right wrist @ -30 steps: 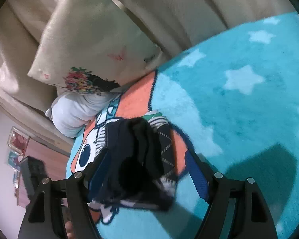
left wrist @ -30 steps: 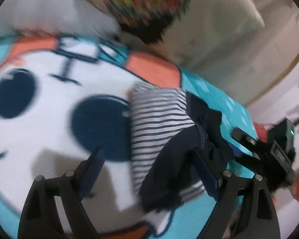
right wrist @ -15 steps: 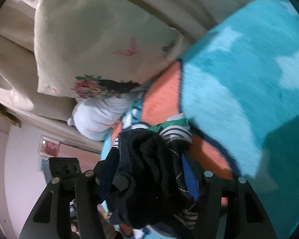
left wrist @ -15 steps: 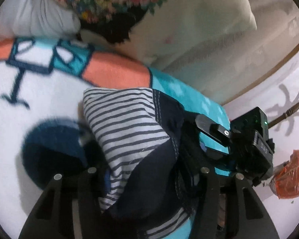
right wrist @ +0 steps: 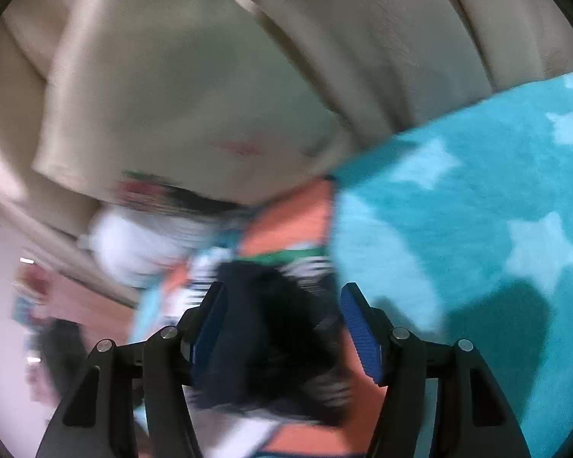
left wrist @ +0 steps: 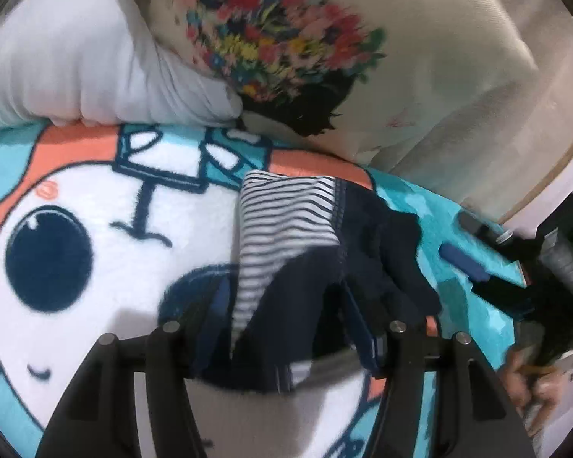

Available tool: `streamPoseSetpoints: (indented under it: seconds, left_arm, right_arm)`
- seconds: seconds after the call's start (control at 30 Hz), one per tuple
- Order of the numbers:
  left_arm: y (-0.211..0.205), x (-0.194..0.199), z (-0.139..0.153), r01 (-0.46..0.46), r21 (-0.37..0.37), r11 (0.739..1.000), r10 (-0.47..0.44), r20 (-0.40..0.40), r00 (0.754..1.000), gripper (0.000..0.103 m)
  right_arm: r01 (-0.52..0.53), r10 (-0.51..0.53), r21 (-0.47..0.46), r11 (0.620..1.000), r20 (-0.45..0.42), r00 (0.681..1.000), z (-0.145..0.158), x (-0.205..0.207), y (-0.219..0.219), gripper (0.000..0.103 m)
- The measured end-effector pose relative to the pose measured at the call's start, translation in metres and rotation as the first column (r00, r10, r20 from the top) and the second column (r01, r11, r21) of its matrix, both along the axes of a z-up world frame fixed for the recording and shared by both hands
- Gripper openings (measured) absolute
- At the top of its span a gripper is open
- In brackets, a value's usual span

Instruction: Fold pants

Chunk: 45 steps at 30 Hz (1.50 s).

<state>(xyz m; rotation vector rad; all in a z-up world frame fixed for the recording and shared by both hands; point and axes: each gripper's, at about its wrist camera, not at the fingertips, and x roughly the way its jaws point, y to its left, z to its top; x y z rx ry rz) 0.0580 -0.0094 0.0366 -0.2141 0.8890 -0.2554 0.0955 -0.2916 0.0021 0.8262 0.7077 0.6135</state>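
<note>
The pants (left wrist: 286,229) are a folded bundle, navy with a white-and-navy striped part, lying on a cartoon-print blanket (left wrist: 76,229). My left gripper (left wrist: 286,305) is closed around the bundle's near end, blue pads pressing its sides. In the blurred right wrist view the pants (right wrist: 279,324) sit between the fingers of my right gripper (right wrist: 282,320), whose pads stand apart with a gap beside the cloth. The right gripper also shows in the left wrist view (left wrist: 477,263), off to the right of the bundle.
A white pillow (left wrist: 76,68) and a cream cushion with a floral print (left wrist: 286,38) lie just behind the pants. A beige sofa back (right wrist: 363,38) rises behind them. The teal star-print blanket (right wrist: 477,210) spreads to the right.
The left gripper stays shut on the pants and has pulled back slightly. The right gripper's jaws have widened off the bundle and it has drawn away to the right.
</note>
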Motion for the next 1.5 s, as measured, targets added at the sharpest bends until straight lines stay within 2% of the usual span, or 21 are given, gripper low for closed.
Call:
streamPoseSetpoints:
  seconds: [0.1,0.13,0.2,0.27,0.33,0.37,0.4,0.53,0.7,0.77,0.83,1.07,1.13,1.17,1.23,1.3,1.33,1.37,1.4,1.47,1.5]
  left_arm:
    - [-0.007,-0.008,-0.012,0.019,-0.009,1.000,-0.019,-0.031,0.999,0.065]
    - [-0.011,-0.007,-0.020,0.025,-0.003,1.000,-0.025,-0.055,0.998,0.065]
    - [-0.015,-0.005,-0.028,0.017,0.030,0.999,-0.015,-0.062,0.998,0.065]
    - [-0.014,-0.008,-0.025,0.023,0.039,0.999,-0.021,-0.043,0.999,0.066]
    - [-0.015,-0.011,-0.019,0.035,0.022,0.999,-0.034,-0.032,0.999,0.068]
    - [-0.014,-0.015,-0.015,0.029,0.021,0.999,-0.029,-0.021,0.999,0.071]
    - [-0.011,-0.020,-0.012,0.024,0.021,0.999,-0.024,-0.012,1.000,0.074]
    - [-0.004,-0.036,-0.003,-0.004,0.039,0.999,0.003,0.018,1.000,0.076]
    - [0.007,-0.053,0.007,-0.116,0.120,0.986,0.103,0.103,0.989,0.079]
    - [0.010,-0.061,0.016,-0.187,0.166,0.968,0.157,0.179,0.971,0.082]
    - [0.015,-0.075,0.027,-0.267,0.191,0.945,0.211,0.271,0.939,0.086]
    - [0.025,-0.112,0.053,-0.413,0.179,0.893,0.296,0.458,0.838,0.100]
    - [0.023,-0.126,0.061,-0.473,0.170,0.864,0.323,0.534,0.781,0.103]
    - [0.022,-0.136,0.066,-0.500,0.155,0.852,0.331,0.580,0.744,0.103]
    - [0.018,-0.151,0.074,-0.519,0.126,0.845,0.326,0.647,0.689,0.103]
    - [0.014,-0.162,0.082,-0.510,0.116,0.852,0.299,0.692,0.657,0.103]
    - [0.011,-0.165,0.085,-0.493,0.120,0.862,0.280,0.697,0.660,0.103]
    - [0.009,-0.167,0.087,-0.475,0.133,0.870,0.264,0.689,0.675,0.103]
    - [0.006,-0.166,0.088,-0.445,0.149,0.883,0.238,0.675,0.698,0.103]
    - [0.001,-0.161,0.085,-0.349,0.174,0.921,0.171,0.624,0.763,0.103]
    - [-0.001,-0.158,0.084,-0.328,0.183,0.927,0.159,0.600,0.784,0.103]
  right_arm:
    - [-0.107,0.105,0.175,0.979,0.023,0.994,-0.002,-0.008,0.010,0.075]
    - [-0.126,0.125,0.190,0.974,0.014,0.992,-0.006,-0.007,0.016,0.076]
    - [-0.123,0.129,0.156,0.980,-0.031,0.991,-0.020,-0.004,0.025,0.076]
    - [-0.071,0.079,0.081,0.994,-0.102,0.992,-0.038,0.002,0.026,0.075]
    - [0.015,-0.015,0.003,1.000,-0.111,0.994,-0.044,0.000,0.016,0.074]
    - [0.081,-0.093,-0.096,0.992,-0.123,0.988,-0.042,-0.004,0.011,0.076]
    - [0.116,-0.133,-0.152,0.982,-0.112,0.985,-0.039,-0.007,0.009,0.077]
    - [0.127,-0.134,-0.091,0.988,-0.078,0.988,-0.033,-0.022,0.001,0.077]
    - [0.149,-0.151,-0.190,0.970,0.005,0.989,-0.016,-0.045,0.016,0.077]
    - [0.148,-0.148,-0.217,0.965,0.017,0.989,-0.018,-0.053,0.020,0.077]
    - [0.145,-0.146,-0.247,0.958,0.017,0.989,-0.024,-0.063,0.020,0.077]
    - [0.149,-0.152,-0.247,0.958,0.004,0.988,-0.033,-0.077,0.026,0.077]
    - [0.157,-0.157,-0.256,0.954,0.021,0.987,-0.029,-0.084,0.026,0.077]
    - [0.163,-0.160,-0.266,0.950,0.034,0.987,-0.026,-0.088,0.027,0.077]
    - [0.169,-0.160,-0.281,0.945,0.056,0.986,-0.021,-0.095,0.029,0.077]
    - [0.168,-0.154,-0.292,0.942,0.071,0.986,-0.018,-0.100,0.032,0.077]
    - [0.166,-0.150,-0.295,0.941,0.074,0.986,-0.018,-0.102,0.033,0.077]
    - [0.162,-0.146,-0.297,0.941,0.077,0.986,-0.017,-0.103,0.035,0.077]
    - [0.158,-0.140,-0.303,0.940,0.080,0.987,-0.018,-0.104,0.037,0.077]
    - [0.148,-0.130,-0.317,0.937,0.076,0.989,-0.019,-0.105,0.041,0.077]
    - [0.142,-0.126,-0.320,0.937,0.071,0.990,-0.021,-0.106,0.043,0.077]
